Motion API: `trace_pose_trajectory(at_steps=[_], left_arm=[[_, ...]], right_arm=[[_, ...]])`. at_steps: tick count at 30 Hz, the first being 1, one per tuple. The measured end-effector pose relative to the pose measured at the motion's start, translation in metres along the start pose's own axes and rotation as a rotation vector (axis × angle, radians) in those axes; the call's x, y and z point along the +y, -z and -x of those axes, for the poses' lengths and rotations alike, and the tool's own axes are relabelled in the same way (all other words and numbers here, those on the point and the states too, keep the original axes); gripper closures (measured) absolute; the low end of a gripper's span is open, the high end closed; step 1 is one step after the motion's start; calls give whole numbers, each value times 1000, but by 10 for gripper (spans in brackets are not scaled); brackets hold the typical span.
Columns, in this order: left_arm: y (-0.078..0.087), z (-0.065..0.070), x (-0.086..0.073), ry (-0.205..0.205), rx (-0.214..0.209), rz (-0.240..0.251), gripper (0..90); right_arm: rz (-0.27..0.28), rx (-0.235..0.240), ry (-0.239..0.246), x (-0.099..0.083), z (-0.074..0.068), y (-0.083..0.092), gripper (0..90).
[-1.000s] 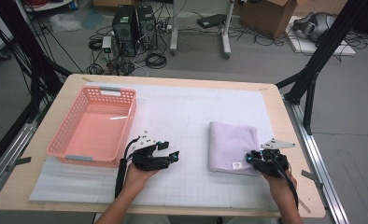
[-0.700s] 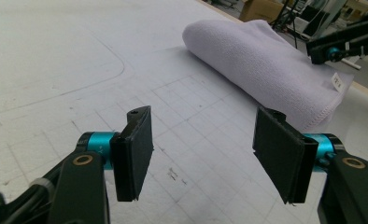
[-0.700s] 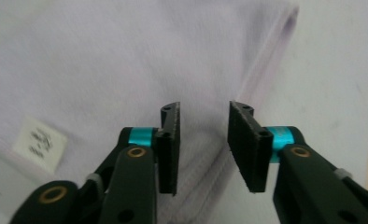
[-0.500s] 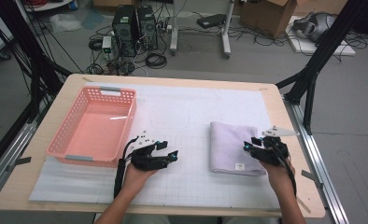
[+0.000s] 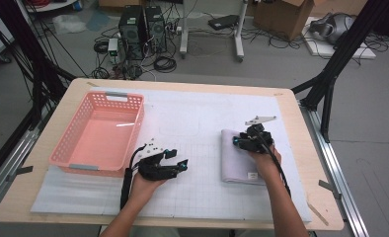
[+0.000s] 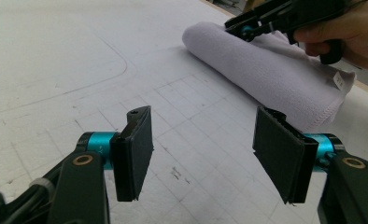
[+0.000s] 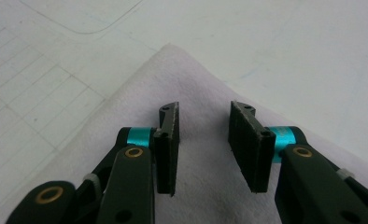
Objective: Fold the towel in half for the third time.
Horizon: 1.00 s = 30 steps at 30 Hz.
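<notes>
Your right gripper (image 5: 238, 142) hung over the folded pale-purple towel (image 5: 234, 165), near the towel's far left corner, with your right hand (image 5: 265, 159) behind it above the cloth. In the right gripper view the two black jaws stood a moderate gap apart with only towel surface (image 7: 205, 186) showing below and between them; the pads pinched nothing. The jaws had just been closing a little, with no fold of cloth caught between them.

Your left gripper (image 5: 181, 165) lay low over the white gridded mat (image 5: 202, 197), well apart from the towel, which sat off to its right. Its jaws were spread wide and empty, and the left gripper view looked between them across bare mat (image 6: 46, 60) to the rolled edge of the towel (image 6: 266, 74) ahead, where your right gripper (image 6: 233, 23) was poised at the far end.

A pink basket (image 5: 133, 123) stood on the mat to the left of your left gripper, just beyond your left hand (image 5: 148, 180).
</notes>
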State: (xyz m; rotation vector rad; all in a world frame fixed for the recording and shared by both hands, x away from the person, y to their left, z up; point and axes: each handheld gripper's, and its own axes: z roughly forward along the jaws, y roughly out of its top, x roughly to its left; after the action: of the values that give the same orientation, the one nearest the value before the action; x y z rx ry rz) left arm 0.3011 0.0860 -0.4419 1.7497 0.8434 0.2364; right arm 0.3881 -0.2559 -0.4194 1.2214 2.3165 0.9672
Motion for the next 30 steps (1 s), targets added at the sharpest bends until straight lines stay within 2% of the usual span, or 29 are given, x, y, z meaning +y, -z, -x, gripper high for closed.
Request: trace_pose_trajectory(at_steps=[3, 6, 8, 9, 10, 12, 13, 15, 17, 18, 19, 22, 24, 25, 28, 30], left_arm=[[0, 0, 0, -1, 0, 0, 381], [-1, 0, 0, -1, -1, -2, 381], [-1, 0, 0, 0, -2, -1, 381], [-1, 0, 0, -3, -4, -1, 381], [-1, 0, 0, -3, -4, -1, 381], [-1, 0, 0, -4, -4, -3, 381], [-1, 0, 0, -3, -4, -1, 381], [-1, 1, 0, -4, -4, -1, 380], [-1, 1, 0, -5, -3, -4, 380], [-1, 1, 0, -5, -3, -5, 380], [-1, 1, 0, -4, -3, -5, 380], [0, 1, 0, -1, -3, -3, 380], [0, 1, -1, -1, -4, -3, 380], [0, 1, -1, -3, -4, -4, 380], [0, 1, -2, -3, -3, -7, 379], [1, 1, -2, -3, -4, -8, 380]], right_arm=[[9, 53, 34, 2, -7, -10, 679], [11, 49, 88, 2, -12, -11, 684], [15, 71, 87, 2, -6, -6, 609], [27, 68, 67, 2, -2, -2, 552], [56, 58, 42, 2, 4, 4, 549], [104, 18, -16, -2, 16, 18, 583], [113, -4, -28, -4, 22, 23, 623], [80, -41, -37, -9, 33, 30, 702], [10, -81, -14, -15, 38, 31, 768], [-20, -109, -1, -18, 40, 29, 783], [-40, -120, -11, -21, 42, 26, 791], [-40, -183, -37, -25, 47, 21, 831], [-61, -289, 3, -25, 46, 17, 848], [-58, -315, -3, -25, 46, 16, 844], [-38, -314, -34, -26, 49, 17, 807], [3, -291, -70, -27, 51, 24, 747]])
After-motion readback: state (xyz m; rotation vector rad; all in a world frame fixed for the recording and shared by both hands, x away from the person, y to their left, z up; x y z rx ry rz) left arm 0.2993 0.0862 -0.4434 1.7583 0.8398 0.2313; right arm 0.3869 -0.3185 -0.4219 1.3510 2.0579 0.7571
